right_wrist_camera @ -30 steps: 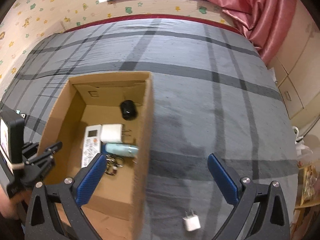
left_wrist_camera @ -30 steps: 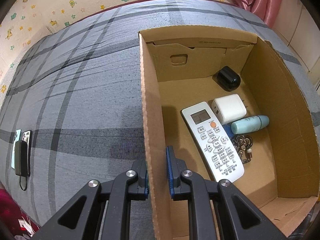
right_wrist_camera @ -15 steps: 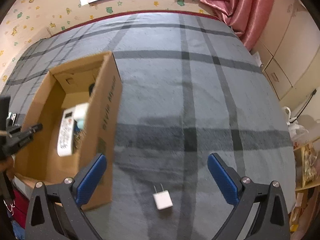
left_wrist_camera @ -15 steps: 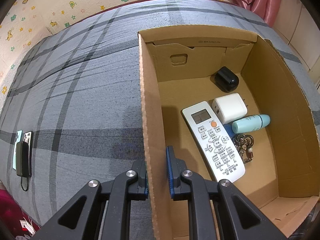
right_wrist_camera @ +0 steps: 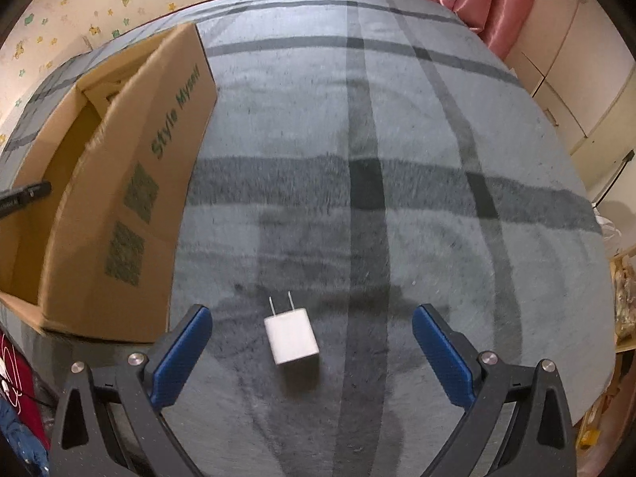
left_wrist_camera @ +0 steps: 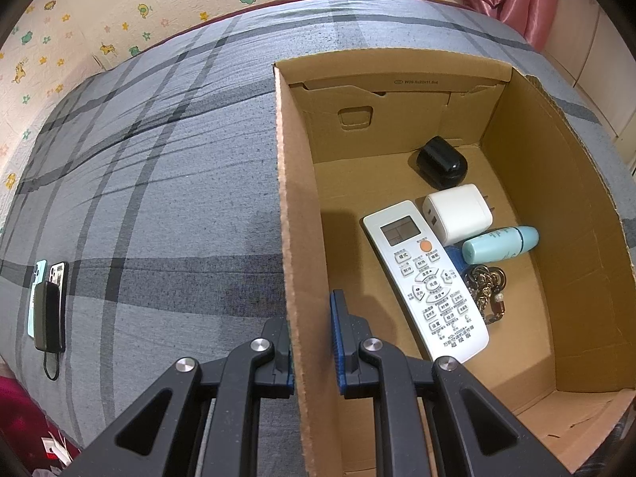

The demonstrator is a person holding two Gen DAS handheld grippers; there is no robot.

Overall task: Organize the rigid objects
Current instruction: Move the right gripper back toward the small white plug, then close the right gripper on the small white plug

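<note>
Figure: the reach for the last loose item. Your right hand-held gripper [right_wrist_camera: 312, 351] was spread wide and empty, pointing steeply down at the bed [right_wrist_camera: 397, 139], with a small white plug adapter [right_wrist_camera: 292, 340] lying flat on the grey plaid cover between the two blue pads [right_wrist_camera: 181, 351], touching neither. The adapter sat slightly left of the midline between the fingers, nearer the left pad than the right. Its long axis ran roughly along the line the gripper pointed, with the two metal prongs [right_wrist_camera: 281, 304] facing away from you, so the pads faced its two longer sides. Your left hand-held gripper [left_wrist_camera: 312, 342] was clamped narrow on the near side wall of the cardboard box [left_wrist_camera: 296, 198], one pad outside and one inside, steadying it. The box stood just to the left of the adapter in the right wrist view and held a white remote control [left_wrist_camera: 425, 282], a larger white charger [left_wrist_camera: 457, 212], a black case [left_wrist_camera: 441, 163], a pale teal tube [left_wrist_camera: 501, 244] and a keychain [left_wrist_camera: 487, 290]. Two phones with a power bank [left_wrist_camera: 47, 306] lay well apart on the bed. The right hand was plainly the nearer one; the coming move would likely call for a short descent, a slight shift left to centre the adapter, then closing across its width.
</note>
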